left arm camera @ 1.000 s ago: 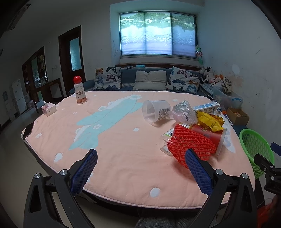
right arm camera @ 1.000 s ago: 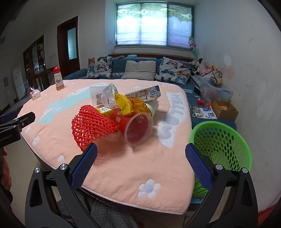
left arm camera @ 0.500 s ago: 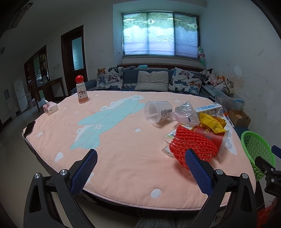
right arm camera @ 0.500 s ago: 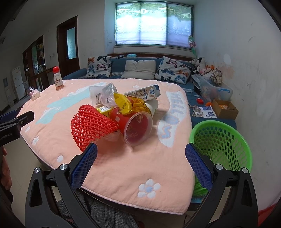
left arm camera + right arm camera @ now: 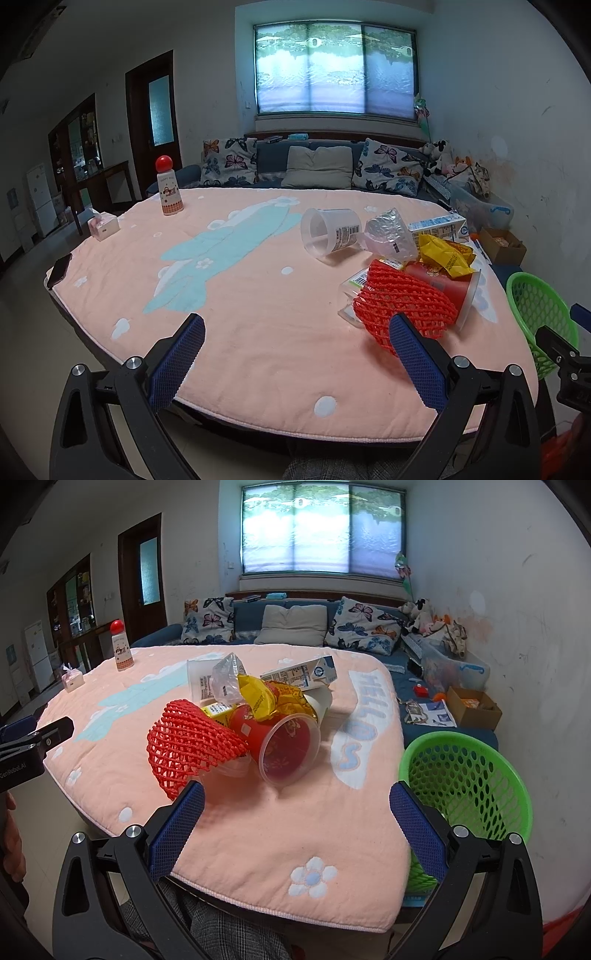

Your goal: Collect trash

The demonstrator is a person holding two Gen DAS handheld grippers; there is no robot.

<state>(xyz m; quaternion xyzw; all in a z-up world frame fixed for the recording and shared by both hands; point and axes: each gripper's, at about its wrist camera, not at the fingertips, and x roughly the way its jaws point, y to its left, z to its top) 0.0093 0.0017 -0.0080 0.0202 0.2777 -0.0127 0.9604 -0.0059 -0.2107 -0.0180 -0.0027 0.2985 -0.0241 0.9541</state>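
**Two open hand-held grippers at the edge of a littered bench**

Two hand-held grippers hover over the near edge of the bench [image 5: 240, 295], which carries a pink quilted cover. The left hand-held gripper [image 5: 295, 363] has its blue-padded jaws spread wide with nothing between them, and the right hand-held gripper [image 5: 297, 830] is spread the same way, also empty.

The trash sits in a heap toward the bench's right side. A red foam net [image 5: 188, 744] lies nearest, touching a red cup [image 5: 284, 747] tipped on its side with its mouth facing the right wrist camera. A yellow wrapper [image 5: 260, 696] rests on top of the cup, a crumpled clear bag [image 5: 389, 236] and a milk carton [image 5: 304, 674] lie behind it, and a clear plastic tub [image 5: 330, 234] lies on its side to the left of the heap.

A green basket [image 5: 465, 786] stands just beside the bench's right edge, lower than the top. A red-capped bottle [image 5: 169, 190] stands upright at the far left, well apart from the heap.
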